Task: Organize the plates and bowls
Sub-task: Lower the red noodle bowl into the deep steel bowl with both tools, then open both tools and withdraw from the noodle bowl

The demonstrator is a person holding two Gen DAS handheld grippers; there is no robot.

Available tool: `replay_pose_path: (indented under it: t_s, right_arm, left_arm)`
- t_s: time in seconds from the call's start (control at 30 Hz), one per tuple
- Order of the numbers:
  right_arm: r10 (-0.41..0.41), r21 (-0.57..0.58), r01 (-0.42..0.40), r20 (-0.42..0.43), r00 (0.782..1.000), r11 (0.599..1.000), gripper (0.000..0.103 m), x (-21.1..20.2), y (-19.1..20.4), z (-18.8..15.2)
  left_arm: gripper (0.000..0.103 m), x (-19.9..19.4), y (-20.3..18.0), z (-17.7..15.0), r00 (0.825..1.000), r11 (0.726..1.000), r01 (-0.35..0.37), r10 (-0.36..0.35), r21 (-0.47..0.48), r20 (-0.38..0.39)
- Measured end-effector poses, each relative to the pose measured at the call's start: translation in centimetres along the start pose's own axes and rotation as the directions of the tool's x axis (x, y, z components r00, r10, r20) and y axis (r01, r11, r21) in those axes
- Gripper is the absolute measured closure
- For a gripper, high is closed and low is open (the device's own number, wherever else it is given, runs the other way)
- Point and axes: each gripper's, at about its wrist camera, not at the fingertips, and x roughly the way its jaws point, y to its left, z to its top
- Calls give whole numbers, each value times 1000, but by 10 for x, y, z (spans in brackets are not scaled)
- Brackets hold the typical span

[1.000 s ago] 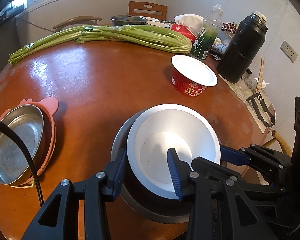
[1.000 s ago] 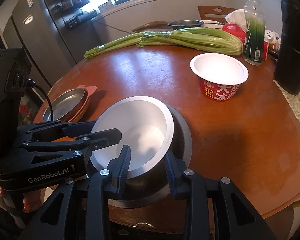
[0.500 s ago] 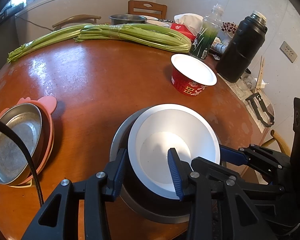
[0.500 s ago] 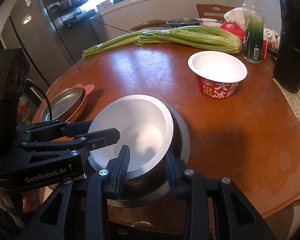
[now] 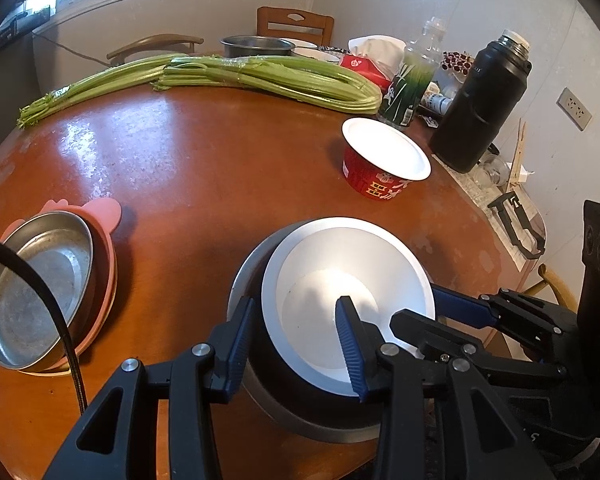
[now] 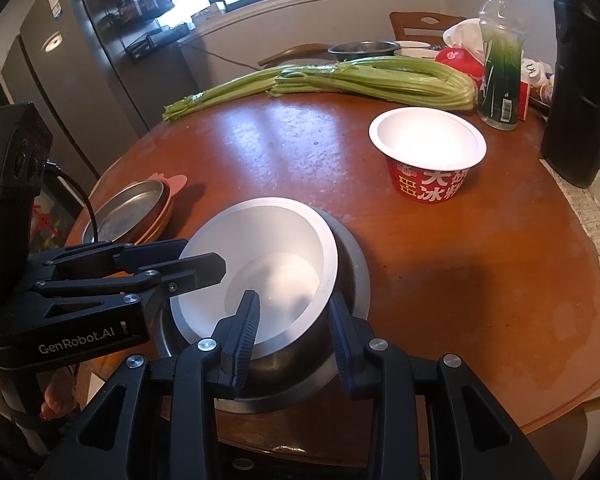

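Observation:
A bowl [image 5: 340, 264] [image 6: 268, 240], white inside and steel outside, rests tilted in a wider steel dish [image 5: 242, 280] [image 6: 356, 268] at the near edge of the round wooden table [image 5: 200, 168]. My left gripper [image 5: 294, 340] [image 6: 180, 264] is shut on the bowl's left wall, one finger inside and one outside. The right gripper [image 6: 294, 330] [image 5: 460, 312] is shut on its right wall the same way. Far left, a steel plate [image 5: 40, 280] [image 6: 128, 208] lies in a pink plate [image 5: 108, 216] [image 6: 176, 180]. A red paper bowl [image 5: 384, 156] [image 6: 428, 144] stands beyond.
Long celery stalks [image 5: 260, 76] lie across the far side. A black thermos [image 5: 484, 108], a green bottle [image 5: 412, 80], a tissue box and a steel pot [image 5: 256, 46] crowd the far right. Chairs stand behind the table; a fridge [image 6: 60, 60] is at the left.

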Motion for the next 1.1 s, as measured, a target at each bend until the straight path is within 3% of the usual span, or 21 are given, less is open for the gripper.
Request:
replay_pose_path:
  t_s: [0.7, 1.1]
  right_arm:
    - [10, -2, -10, 40, 999, 1000, 67, -11, -6, 13]
    - [9, 6, -10, 56, 998, 1000, 66, -10, -18, 33]
  left_arm:
    - [61, -16, -4, 16, 997, 999, -47, 46, 22, 61]
    - [61, -4, -11, 40, 998, 998, -48, 46, 44, 47]
